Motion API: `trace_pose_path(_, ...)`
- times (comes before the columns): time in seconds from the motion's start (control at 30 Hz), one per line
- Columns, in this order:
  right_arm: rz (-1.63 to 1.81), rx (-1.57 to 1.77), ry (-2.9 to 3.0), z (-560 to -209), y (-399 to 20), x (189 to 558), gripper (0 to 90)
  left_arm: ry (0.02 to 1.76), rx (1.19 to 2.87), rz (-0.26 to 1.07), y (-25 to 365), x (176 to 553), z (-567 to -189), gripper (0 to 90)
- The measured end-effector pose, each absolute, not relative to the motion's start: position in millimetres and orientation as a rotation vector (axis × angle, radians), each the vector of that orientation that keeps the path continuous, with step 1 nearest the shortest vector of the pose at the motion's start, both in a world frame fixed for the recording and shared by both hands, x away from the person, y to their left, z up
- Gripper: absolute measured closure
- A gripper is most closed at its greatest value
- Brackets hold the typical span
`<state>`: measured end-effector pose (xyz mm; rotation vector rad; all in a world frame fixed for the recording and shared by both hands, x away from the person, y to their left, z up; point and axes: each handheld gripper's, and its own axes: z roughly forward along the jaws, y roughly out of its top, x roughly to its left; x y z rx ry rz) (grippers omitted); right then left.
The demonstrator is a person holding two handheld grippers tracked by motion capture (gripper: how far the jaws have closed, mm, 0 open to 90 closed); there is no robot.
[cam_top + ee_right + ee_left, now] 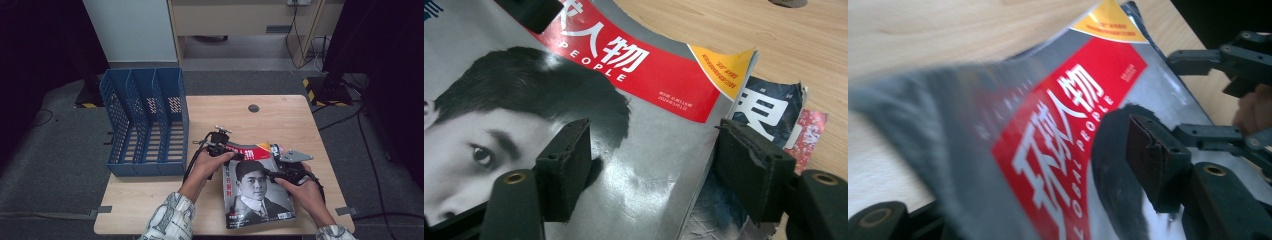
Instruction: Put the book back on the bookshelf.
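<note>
Grey carpet surrounds the pale wooden table (280, 120) I am working at, with dark cabinets and cables beyond its far edge. On the table's left side stands a blue slotted file rack (145, 120), its three compartments open upward. Near the front edge, right of the rack and well apart from it, lies the magazine (255, 187), a grey cover with a portrait and a red title band. It sits on top of a second magazine (774, 112), whose dark blue corner sticks out past its right edge in the right gripper view.

My left gripper (220, 145) is at the magazine's top left corner. In the left gripper view that corner curves up off the wood, and the cover passes between the jaws; one black pad (1153, 155) lies over the cover, the other is hidden under the page, so I cannot tell whether they pinch it.

My right gripper (280, 175) is at the magazine's right edge. In the right gripper view its jaws stand spread, one pad (566, 167) over the portrait's hair and the other (751, 167) beyond the edge, over the lower magazine. Nothing is clamped between them.
</note>
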<state>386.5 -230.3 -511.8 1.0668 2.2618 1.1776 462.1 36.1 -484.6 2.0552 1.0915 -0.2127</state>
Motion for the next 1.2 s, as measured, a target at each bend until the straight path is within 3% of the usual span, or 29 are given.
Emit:
trace_pose_path(0.3, 1.168, 1.05, 2.258, -512, -229, 385, 32.6, 1.119, 2.055, -0.17, 33, 462, -486, 59.8)
trace_pose_path(0.5, 1.166, 1.045, 2.259, -511, -230, 385, 33.9, 1.152, 1.968, -0.2, 40, 460, -485, 78.1)
trace_pose_path(0.77, 1.265, 1.051, 2.239, -502, -235, 381, 35.5, 1.08, 1.963, -0.159, 43, 451, -468, 81.4)
trace_pose_path(1.2, 1.227, 1.062, 2.227, -504, -240, 380, 48.5, 1.019, 1.926, -0.083, 45, 447, -453, 83.1)
